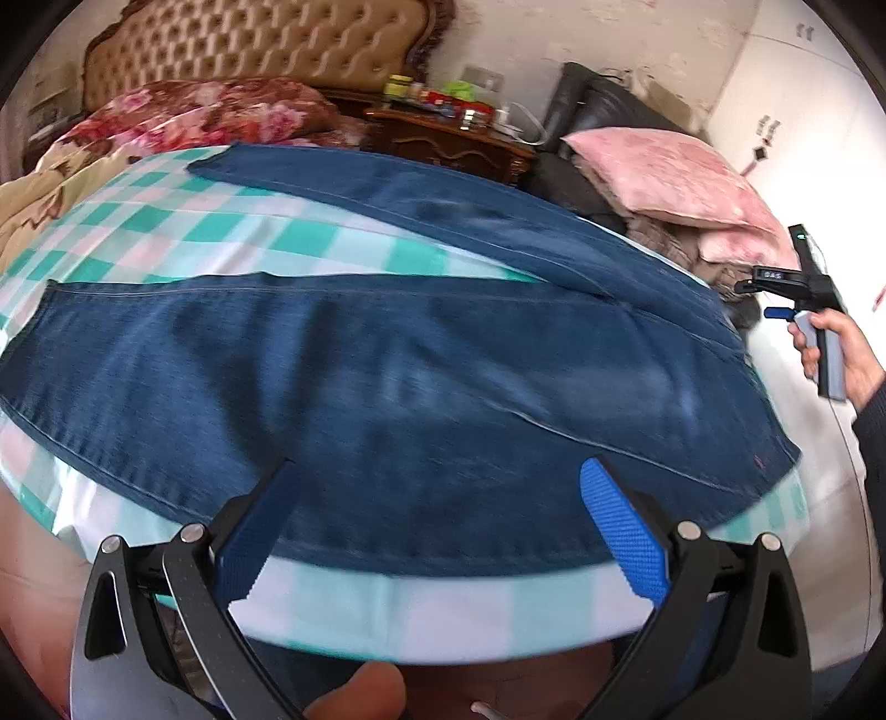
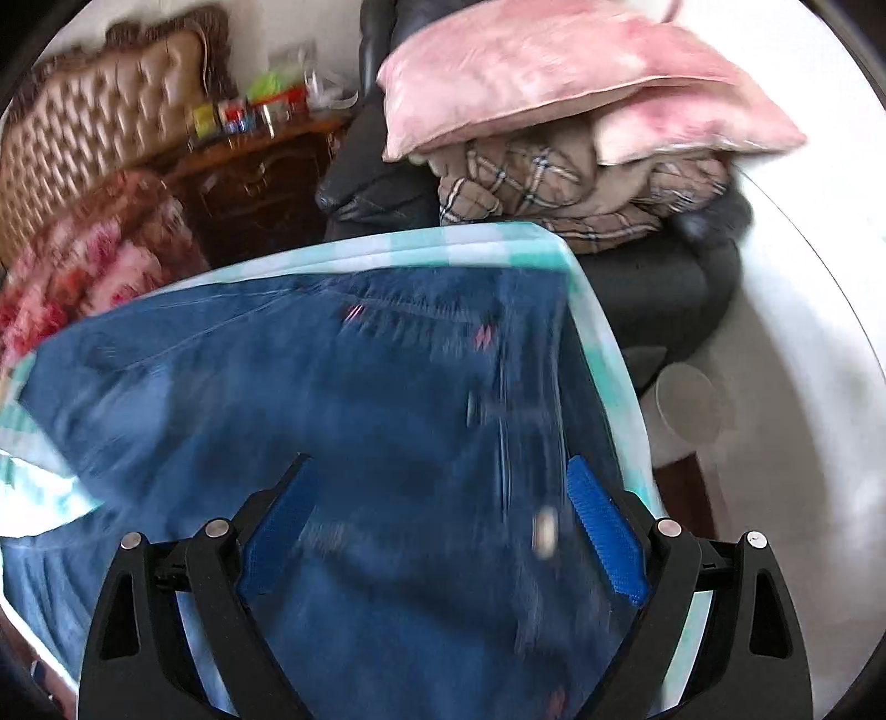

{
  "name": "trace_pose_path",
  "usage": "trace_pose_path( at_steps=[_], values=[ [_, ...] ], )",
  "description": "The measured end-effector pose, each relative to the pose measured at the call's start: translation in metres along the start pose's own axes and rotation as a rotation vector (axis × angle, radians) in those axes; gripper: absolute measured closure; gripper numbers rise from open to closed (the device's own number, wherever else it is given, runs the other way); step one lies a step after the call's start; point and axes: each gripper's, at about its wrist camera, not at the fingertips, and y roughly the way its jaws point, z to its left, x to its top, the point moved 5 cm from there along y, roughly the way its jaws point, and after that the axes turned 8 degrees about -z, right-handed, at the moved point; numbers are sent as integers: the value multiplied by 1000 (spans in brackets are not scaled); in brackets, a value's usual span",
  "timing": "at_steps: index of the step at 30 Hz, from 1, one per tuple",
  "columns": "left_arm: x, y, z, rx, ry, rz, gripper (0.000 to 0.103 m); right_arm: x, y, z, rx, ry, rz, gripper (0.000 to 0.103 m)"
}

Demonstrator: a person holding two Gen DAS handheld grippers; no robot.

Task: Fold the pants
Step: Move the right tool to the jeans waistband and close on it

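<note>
Closest to me, my left gripper (image 1: 437, 518) has its blue ribbed pads spread wide and holds nothing; it sits just above the near hem side of the dark blue denim pants (image 1: 387, 360), over the edge of the teal-and-white checked bedsheet (image 1: 183, 232). Ahead of that tool the pants lie flat on the sheet, unfolded, one leg running straight across in front of the pads and the other angling off farther ahead, with a wedge of sheet between the two legs. My right gripper (image 2: 437, 515) is also spread wide, gripping nothing, hanging over the waist end of the pants (image 2: 343, 399); that view is motion-blurred, so I can't tell if the pads touch the denim. A small metal button (image 2: 545, 534) shows blurred just inside its right-hand pad. In the left wrist view, far off to the right, a hand (image 1: 836, 354) holds the other tool's grey handle. Beyond the pants, ahead of the right tool, a pink velvet pillow (image 2: 554, 83) rests on folded beige plaid blankets (image 2: 554, 188) on a black leather chair (image 2: 664, 288). Farther back stand a dark carved wooden nightstand (image 1: 448, 144) with small jars, a red floral quilt (image 1: 194, 111) and a tufted tan headboard (image 1: 249, 44).
</note>
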Motion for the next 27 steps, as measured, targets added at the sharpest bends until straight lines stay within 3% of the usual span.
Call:
trace_pose_path(
  at_steps=[3, 7, 12, 17, 18, 20, 21, 22, 23, 24, 26, 27],
  values=[
    [11, 5, 22, 32, -36, -11, 2, 32, 49, 3, -10, -59, 50, 16],
    [21, 13, 43, 75, -68, -3, 2, 59, 90, 28, 31, -252, 82, 17],
    [32, 21, 58, 105, -85, -6, 2, 70, 124, 44, 81, -378, 105, 16],
    [41, 32, 65, 115, -85, -1, 2, 66, 145, 42, 107, -383, 150, 17],
    [43, 34, 67, 108, -90, -2, 2, 64, 144, 43, 142, -374, 142, 21],
    [46, 36, 71, 98, -100, -3, 2, 64, 142, 46, 253, -317, 158, 57],
    [47, 39, 74, 91, -110, 1, 2, 65, 142, 46, 229, -327, 152, 73],
    [49, 42, 75, 83, -119, 5, 2, 65, 141, 48, 212, -348, 147, 75],
    [52, 45, 77, 72, -129, 7, 3, 65, 137, 53, 203, -376, 135, 88],
    [57, 47, 79, 63, -135, 5, 6, 66, 133, 57, 198, -379, 124, 92],
    [71, 52, 83, 39, -149, 0, 20, 73, 112, 63, 194, -359, 47, 93],
    [80, 53, 86, 26, -160, -8, 22, 76, 97, 64, 209, -337, 9, 93]
  ],
)
